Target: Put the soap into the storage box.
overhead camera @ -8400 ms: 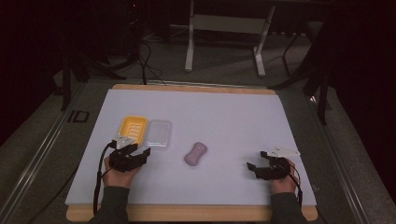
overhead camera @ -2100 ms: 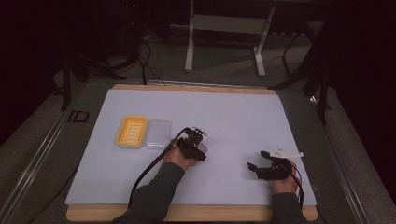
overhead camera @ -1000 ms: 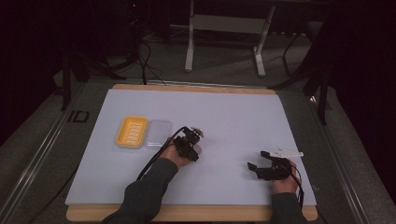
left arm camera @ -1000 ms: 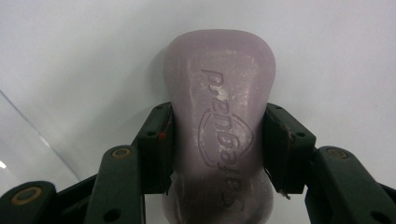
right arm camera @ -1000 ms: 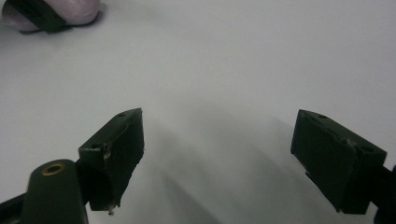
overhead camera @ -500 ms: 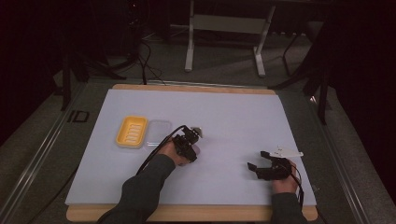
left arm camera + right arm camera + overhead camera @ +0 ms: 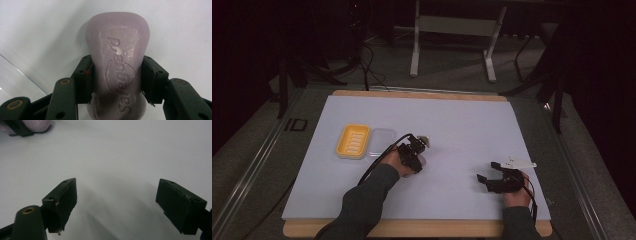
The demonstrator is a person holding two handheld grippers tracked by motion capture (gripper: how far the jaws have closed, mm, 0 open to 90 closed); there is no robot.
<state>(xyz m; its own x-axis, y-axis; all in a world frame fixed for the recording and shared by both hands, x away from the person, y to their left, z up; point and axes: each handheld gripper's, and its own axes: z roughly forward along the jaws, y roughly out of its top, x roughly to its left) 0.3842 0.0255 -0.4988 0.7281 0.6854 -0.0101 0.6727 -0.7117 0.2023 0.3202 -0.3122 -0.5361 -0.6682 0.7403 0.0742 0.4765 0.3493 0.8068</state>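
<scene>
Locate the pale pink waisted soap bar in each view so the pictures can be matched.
High view: the pale pink waisted soap bar lies mid-table, mostly covered by the left gripper.
Left gripper view: centre, pinched at its waist between the two black jaws.
Right gripper view: top left corner, a pink sliver.
Shared landmark: the white table sheet under it.

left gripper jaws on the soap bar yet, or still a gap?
Touching. In the left gripper view, both pads of the left gripper press flush against the narrow waist of the pink soap bar, with no gap on either side.
</scene>
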